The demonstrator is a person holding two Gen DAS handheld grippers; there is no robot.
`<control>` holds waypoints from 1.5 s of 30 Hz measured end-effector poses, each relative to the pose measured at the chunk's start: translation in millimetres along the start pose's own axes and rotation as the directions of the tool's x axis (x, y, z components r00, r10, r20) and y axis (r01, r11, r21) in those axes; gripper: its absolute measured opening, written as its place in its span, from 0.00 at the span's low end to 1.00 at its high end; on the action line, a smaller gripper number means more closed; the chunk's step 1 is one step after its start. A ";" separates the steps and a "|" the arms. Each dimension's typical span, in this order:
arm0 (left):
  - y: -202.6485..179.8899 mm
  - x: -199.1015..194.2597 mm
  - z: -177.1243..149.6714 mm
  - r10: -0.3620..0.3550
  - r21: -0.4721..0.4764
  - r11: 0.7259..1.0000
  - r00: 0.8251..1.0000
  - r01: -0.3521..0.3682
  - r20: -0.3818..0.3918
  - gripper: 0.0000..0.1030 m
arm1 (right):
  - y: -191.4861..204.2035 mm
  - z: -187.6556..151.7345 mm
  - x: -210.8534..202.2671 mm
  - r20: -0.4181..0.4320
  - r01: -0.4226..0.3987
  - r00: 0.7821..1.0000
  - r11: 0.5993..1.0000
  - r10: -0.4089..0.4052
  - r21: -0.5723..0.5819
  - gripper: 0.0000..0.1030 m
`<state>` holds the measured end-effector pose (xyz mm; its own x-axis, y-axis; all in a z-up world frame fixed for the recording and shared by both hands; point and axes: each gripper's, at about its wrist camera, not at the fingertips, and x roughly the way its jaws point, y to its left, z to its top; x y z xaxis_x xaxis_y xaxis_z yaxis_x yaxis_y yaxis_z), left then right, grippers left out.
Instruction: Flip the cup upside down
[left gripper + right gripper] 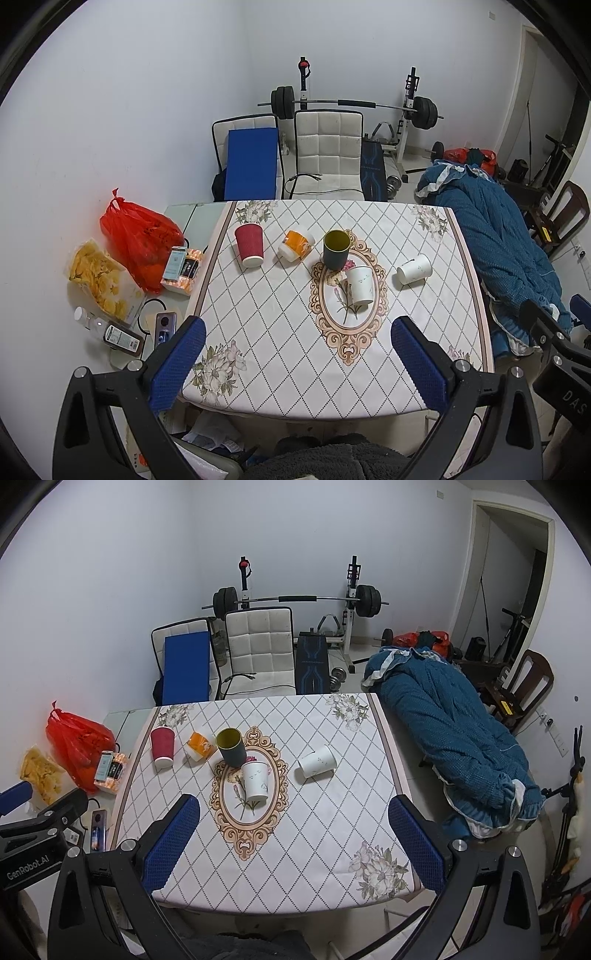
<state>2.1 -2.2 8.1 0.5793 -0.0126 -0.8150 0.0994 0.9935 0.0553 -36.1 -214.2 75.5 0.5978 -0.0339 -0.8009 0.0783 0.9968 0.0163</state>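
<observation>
Several cups stand on the patterned tablecloth (280,332). A dark green cup (336,249) with a yellow inside stands upright, mouth up; it also shows in the right wrist view (230,746). A red paper cup (250,245) (163,751), an orange cup (294,245) (198,748) and a white cup (359,285) (256,780) stand mouth down. Another white cup (414,274) (317,761) lies on its side. My left gripper (295,332) and right gripper (293,808) are open and empty, above the table's near edge.
Left of the table lie a red plastic bag (142,240), a bag of chips (101,275), small boxes and bottles. Two white chairs (328,155) and a barbell rack stand behind the table. A blue quilt (454,738) lies at the right.
</observation>
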 end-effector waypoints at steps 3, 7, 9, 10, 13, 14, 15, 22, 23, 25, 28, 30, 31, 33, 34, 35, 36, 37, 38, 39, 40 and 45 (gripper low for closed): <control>-0.1 -0.2 0.0 0.000 0.001 1.000 1.000 0.000 0.001 1.00 | -0.5 0.2 -0.2 -0.001 -0.002 1.000 1.000 0.002 0.000 1.00; -0.2 -0.4 1.3 -0.001 0.000 1.000 1.000 0.001 0.002 1.00 | -0.4 0.3 -0.2 0.001 0.000 1.000 1.000 0.000 -0.001 1.00; -0.7 -0.2 2.3 -0.001 0.000 1.000 1.000 0.001 0.003 1.00 | -1.1 0.5 -0.5 -0.001 -0.004 1.000 1.000 0.004 0.002 1.00; -0.5 -0.6 2.4 -0.002 -0.001 1.000 1.000 0.002 0.004 1.00 | -0.7 0.8 -0.5 -0.001 -0.005 1.000 1.000 0.005 0.002 1.00; -0.9 -0.7 3.0 -0.001 -0.001 1.000 1.000 0.001 0.004 1.00 | 0.3 1.7 -0.9 0.000 -0.006 1.000 1.000 0.006 0.003 1.00; -0.4 -0.7 2.3 -0.001 0.000 1.000 1.000 0.001 0.004 1.00 | 0.4 1.6 -0.9 0.000 -0.005 1.000 1.000 0.005 0.002 1.00; -0.3 -0.7 2.8 -0.001 0.000 1.000 1.000 0.001 0.006 1.00 | 0.3 1.7 -0.9 0.000 -0.006 1.000 1.000 0.006 0.003 1.00; -0.6 -1.4 8.1 0.001 0.000 1.000 1.000 -0.001 0.009 1.00 | 2.9 5.1 -1.6 0.004 -0.010 1.000 1.000 0.010 0.004 1.00; -0.4 -1.6 8.0 0.000 -0.001 1.000 1.000 0.000 0.009 1.00 | 3.5 6.2 -1.9 0.005 -0.012 1.000 1.000 0.012 0.006 1.00; -0.4 -1.8 7.7 0.000 0.000 1.000 1.000 0.000 0.010 1.00 | 4.7 7.4 -2.1 0.006 -0.012 1.000 1.000 0.012 0.005 1.00; -0.2 -1.3 9.0 0.001 -0.001 1.000 1.000 -0.001 0.011 1.00 | 6.1 10.1 -1.9 0.006 -0.015 1.000 1.000 0.015 0.007 1.00; -0.4 -1.7 7.9 0.001 0.000 1.000 1.000 -0.001 0.011 1.00 | 4.9 8.8 -4.4 0.008 -0.014 1.000 1.000 0.014 0.006 1.00; -0.1 -1.8 7.6 0.000 0.000 1.000 1.000 0.000 0.011 1.00 | 6.4 10.5 -4.1 0.009 -0.016 1.000 1.000 0.016 0.006 1.00; 0.0 -1.9 7.7 0.000 0.000 1.000 1.000 0.000 0.012 1.00 | 6.0 9.9 -4.4 0.009 -0.015 1.000 1.000 0.015 0.006 1.00; 0.2 -2.1 7.0 0.000 0.000 1.000 1.000 0.000 0.012 1.00 | 6.3 10.3 -4.1 0.009 -0.016 1.000 1.000 0.016 0.007 1.00; 0.2 -1.8 8.3 0.000 -0.001 1.000 1.000 0.000 0.012 1.00 | 3.9 8.7 -4.9 0.009 -0.019 1.000 1.000 0.019 0.008 1.00; 0.1 -1.9 8.3 -0.001 -0.002 1.000 1.000 0.001 0.013 1.00 | 4.6 9.7 -5.0 0.011 -0.019 1.000 1.000 0.019 0.008 1.00; -0.9 -2.4 8.9 0.000 -0.001 1.000 1.000 0.000 0.013 1.00 | 4.6 9.8 -4.9 0.011 -0.020 1.000 1.000 0.020 0.008 1.00; -0.8 -2.6 8.6 0.000 -0.001 1.000 1.000 0.000 0.013 1.00 | 4.2 9.3 -5.0 0.010 -0.021 1.000 1.000 0.021 0.008 1.00; -0.9 -2.4 9.2 -0.001 -0.002 1.000 1.000 0.001 0.013 1.00 | 4.2 10.5 -5.3 0.010 -0.022 1.000 1.000 0.022 0.008 1.00; -0.9 -2.7 8.3 0.000 -0.002 1.000 1.000 0.000 0.013 1.00 | 4.3 10.7 -5.2 0.010 -0.023 1.000 1.000 0.022 0.009 1.00; -1.9 -2.1 9.1 0.003 -0.004 1.000 1.000 -0.003 0.011 1.00 | 4.2 11.3 -5.1 0.008 -0.031 0.999 0.999 0.031 0.011 1.00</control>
<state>8.0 -5.0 15.0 0.5888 -0.0105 -0.8082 0.0943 0.9940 0.0558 -29.9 -210.6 86.4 0.6061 -0.0037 -0.7954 0.0690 0.9965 0.0479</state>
